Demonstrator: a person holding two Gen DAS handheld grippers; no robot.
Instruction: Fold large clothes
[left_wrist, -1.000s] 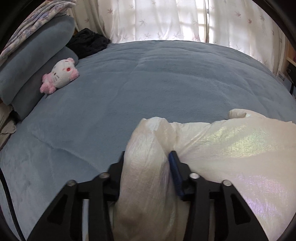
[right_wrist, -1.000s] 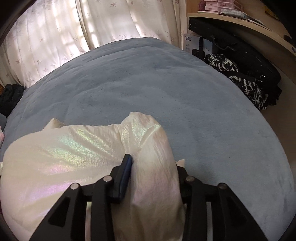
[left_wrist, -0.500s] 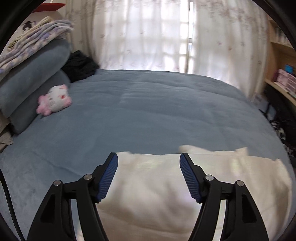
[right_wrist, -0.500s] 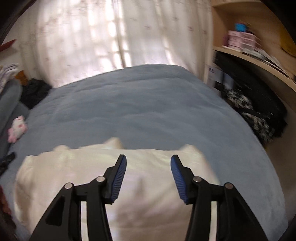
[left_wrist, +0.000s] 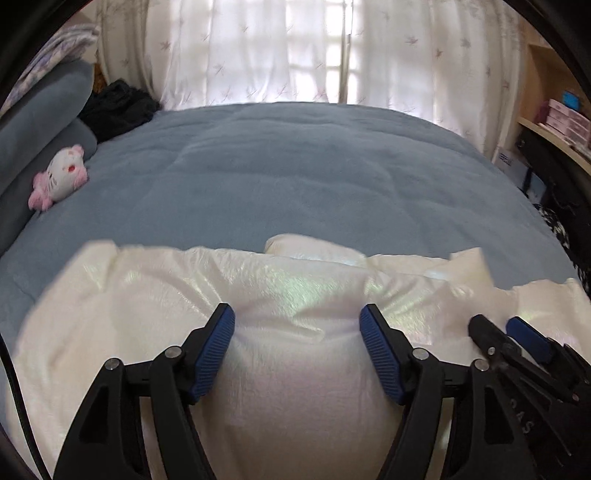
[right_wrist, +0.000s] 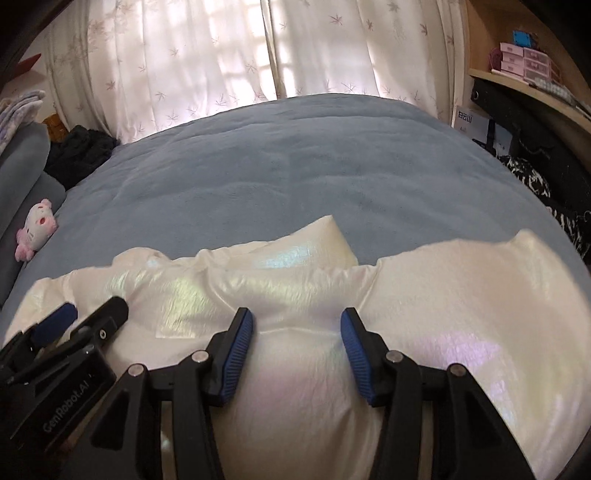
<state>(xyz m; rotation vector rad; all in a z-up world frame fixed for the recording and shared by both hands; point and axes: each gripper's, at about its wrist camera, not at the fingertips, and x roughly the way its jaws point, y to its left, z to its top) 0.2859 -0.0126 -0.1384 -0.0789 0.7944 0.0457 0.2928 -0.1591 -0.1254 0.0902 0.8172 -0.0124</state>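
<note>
While fingers (left_wrist: 380, 354) gape, pearly garment (left_wrist: 295, 295) below, on bed (left_wrist: 295, 177).

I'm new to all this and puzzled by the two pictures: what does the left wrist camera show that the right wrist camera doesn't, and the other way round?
Only the left wrist view puts the right gripper at its lower right edge.

Only the right wrist view shows the left gripper at its lower left, and the white boxes by the bed.

Both show the shiny white garment lying on the blue bedspread, the pink and white plush toy, the dark clothes and the curtains. In both, the jaws stand open over the garment, having just been opening; nothing is pinched.
</note>
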